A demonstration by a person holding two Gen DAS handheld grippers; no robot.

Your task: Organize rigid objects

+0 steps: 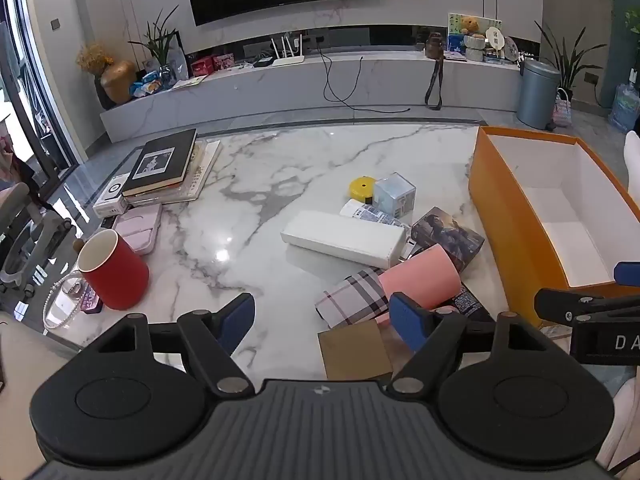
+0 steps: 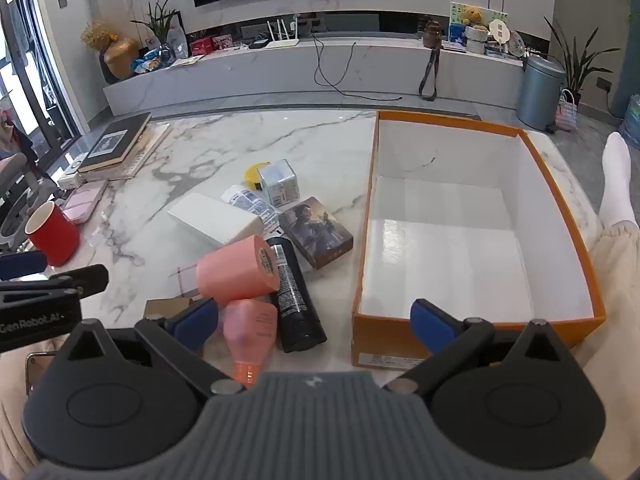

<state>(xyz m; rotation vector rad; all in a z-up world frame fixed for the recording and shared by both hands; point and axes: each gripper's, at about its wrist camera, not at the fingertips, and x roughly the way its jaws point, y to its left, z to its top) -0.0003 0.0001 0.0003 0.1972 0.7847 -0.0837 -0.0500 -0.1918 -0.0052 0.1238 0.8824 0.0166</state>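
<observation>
blue-padded, the left tool and the right tool both stand wide and hold nothing, tilted down over the near edge of the white marble surface. nearest the right tool lie a pink plastic hair dryer and a black cylindrical bottle, touching each other. beyond them are a dark picture-printed card box, a long white rectangular box, a pale blue cube carton and a yellow round tin. the orange cardboard box with a white interior sits empty toward the right edge. risk, as i judge it: the heap is tight, so closing on the dryer could nudge the bottle into a roll, and the rounded barrel may slip between the pads. a red paper cup near the left edge could tip if brushed.
</observation>
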